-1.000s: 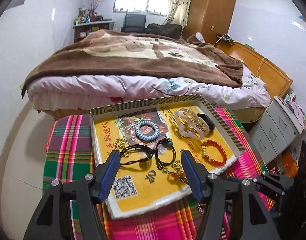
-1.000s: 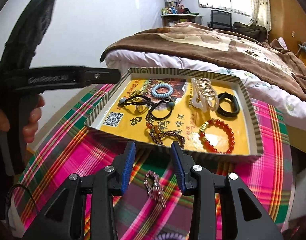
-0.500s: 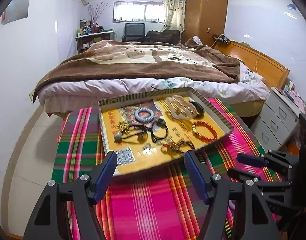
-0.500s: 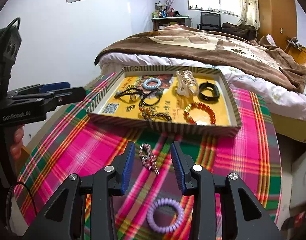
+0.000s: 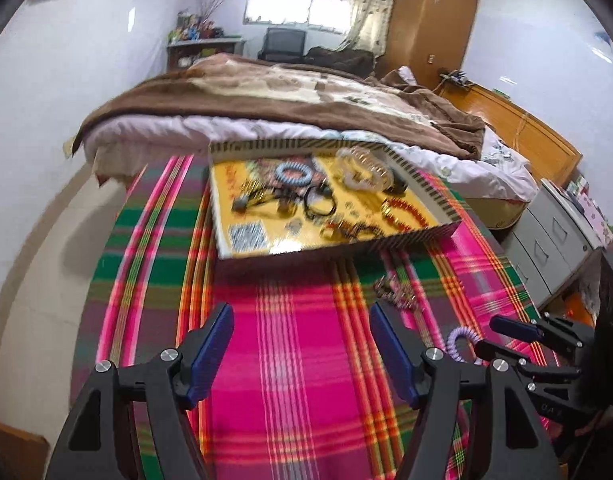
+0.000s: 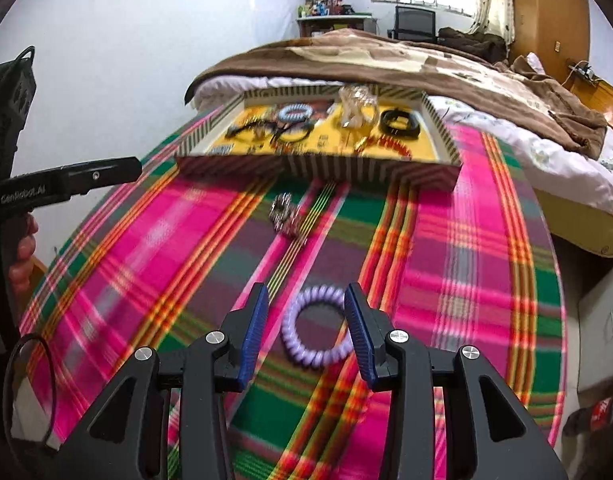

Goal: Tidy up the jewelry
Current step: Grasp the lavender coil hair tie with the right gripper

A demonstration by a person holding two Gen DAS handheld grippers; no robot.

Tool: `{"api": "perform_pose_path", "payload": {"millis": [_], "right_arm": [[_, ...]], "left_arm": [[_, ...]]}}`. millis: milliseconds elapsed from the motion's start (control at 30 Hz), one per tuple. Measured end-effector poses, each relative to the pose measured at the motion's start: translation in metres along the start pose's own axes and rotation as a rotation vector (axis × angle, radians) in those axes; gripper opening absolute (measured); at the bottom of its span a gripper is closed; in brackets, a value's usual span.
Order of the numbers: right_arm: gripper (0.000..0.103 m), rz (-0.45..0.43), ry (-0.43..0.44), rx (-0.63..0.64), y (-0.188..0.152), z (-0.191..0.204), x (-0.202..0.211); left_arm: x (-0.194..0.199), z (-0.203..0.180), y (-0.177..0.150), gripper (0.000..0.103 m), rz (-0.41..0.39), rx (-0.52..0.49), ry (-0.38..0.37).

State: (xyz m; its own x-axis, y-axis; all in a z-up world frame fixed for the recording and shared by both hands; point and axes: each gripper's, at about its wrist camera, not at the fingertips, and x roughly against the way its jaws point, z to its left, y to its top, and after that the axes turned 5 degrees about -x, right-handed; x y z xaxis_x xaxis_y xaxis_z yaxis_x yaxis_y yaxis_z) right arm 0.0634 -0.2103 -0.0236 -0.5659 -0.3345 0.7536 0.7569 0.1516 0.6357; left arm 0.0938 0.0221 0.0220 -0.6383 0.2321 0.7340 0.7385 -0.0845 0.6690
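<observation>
A striped box lid [image 5: 434, 236] [image 6: 318, 168] with a yellow floor holds several bracelets, hair ties and a clear claw clip at the table's far side. A purple coil hair tie [image 6: 318, 354] lies on the plaid cloth between the open fingers of my right gripper [image 6: 306, 332]; it also shows in the left wrist view [image 5: 456, 342]. A dark beaded bracelet [image 6: 286, 220] [image 5: 394, 292] lies on the cloth in front of the box. My left gripper [image 5: 302, 348] is open and empty above the cloth. The right gripper [image 5: 506, 336] shows at the lower right of the left wrist view.
A round table with a pink, green and purple plaid cloth [image 5: 298, 344] [image 6: 486, 280] stands against a bed with a brown blanket [image 5: 290, 100]. Grey drawers [image 5: 558, 236] stand to the right. A black ring [image 6: 30, 388] lies at the table's near left edge.
Both grippers have pulled back from the box toward the near side of the table. The right gripper has gone from around the beaded bracelet to around the purple coil hair tie.
</observation>
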Motion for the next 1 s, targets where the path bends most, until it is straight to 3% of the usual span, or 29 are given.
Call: {"api": "perform_pose_path", "payload": {"millis": [400, 500, 600, 733, 1000], "right_arm": [[0.041, 0.061, -0.031, 0.060, -0.019, 0.014, -0.017], [0.041, 0.053, -0.086, 0.103, -0.022, 0.023, -0.023], [0.040, 0.052, -0.080, 0.066, -0.020, 0.021, -0.025], [0.010, 0.046, -0.084, 0.052, -0.021, 0.016, -0.022], [0.009, -0.020, -0.093, -0.026, -0.023, -0.006, -0.004]], "left_arm": [[-0.003, 0.007, -0.020, 0.070, 0.045, 0.035, 0.005], [-0.006, 0.005, -0.021, 0.070, 0.053, 0.038, -0.002], [-0.009, 0.003, -0.022, 0.070, 0.065, 0.036, -0.009], [-0.013, -0.001, -0.020, 0.070, 0.075, 0.031, -0.020], [-0.029, -0.019, -0.014, 0.070, 0.097, -0.002, -0.039]]}}
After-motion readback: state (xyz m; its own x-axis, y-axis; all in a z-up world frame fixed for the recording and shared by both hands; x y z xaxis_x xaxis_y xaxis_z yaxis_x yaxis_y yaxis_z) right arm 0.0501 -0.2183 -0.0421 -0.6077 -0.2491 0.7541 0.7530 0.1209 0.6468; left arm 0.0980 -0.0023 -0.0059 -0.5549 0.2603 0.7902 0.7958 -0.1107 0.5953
